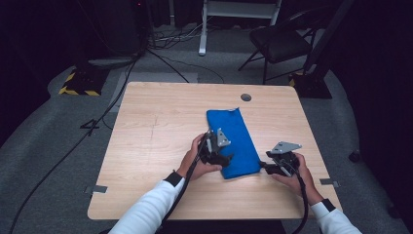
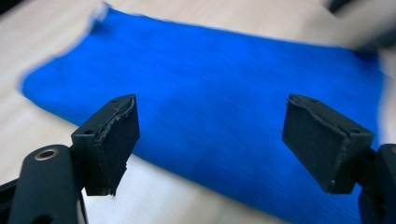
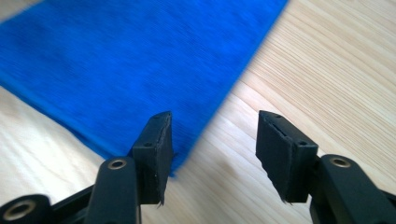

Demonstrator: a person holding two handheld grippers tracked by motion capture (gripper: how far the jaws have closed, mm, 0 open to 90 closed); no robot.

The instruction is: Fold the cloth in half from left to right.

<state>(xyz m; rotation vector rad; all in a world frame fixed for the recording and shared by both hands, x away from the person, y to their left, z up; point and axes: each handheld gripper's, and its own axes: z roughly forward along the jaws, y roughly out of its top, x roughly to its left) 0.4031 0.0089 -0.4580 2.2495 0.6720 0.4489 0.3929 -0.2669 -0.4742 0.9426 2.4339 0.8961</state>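
A blue cloth (image 1: pixel 234 141), folded into a long strip, lies flat on the wooden table (image 1: pixel 160 126), running from the middle toward the near right. My left gripper (image 1: pixel 225 158) sits at the cloth's near left edge. In the left gripper view its jaws stand wide apart over the cloth (image 2: pixel 224 98) with nothing between them (image 2: pixel 233 140). My right gripper (image 1: pixel 265 166) is just off the cloth's near right corner. In the right gripper view its jaws are parted (image 3: pixel 212 149) above bare wood, and the cloth's corner (image 3: pixel 130 70) lies beside the left pad, not pinched.
A round grommet hole (image 1: pixel 246 97) sits near the table's far edge. Beyond the table stand a black chair (image 1: pixel 280 41) and a white stand (image 1: pixel 204 29), with cables (image 1: pixel 117 92) across the grey floor. Bare wood spreads to the left of the cloth.
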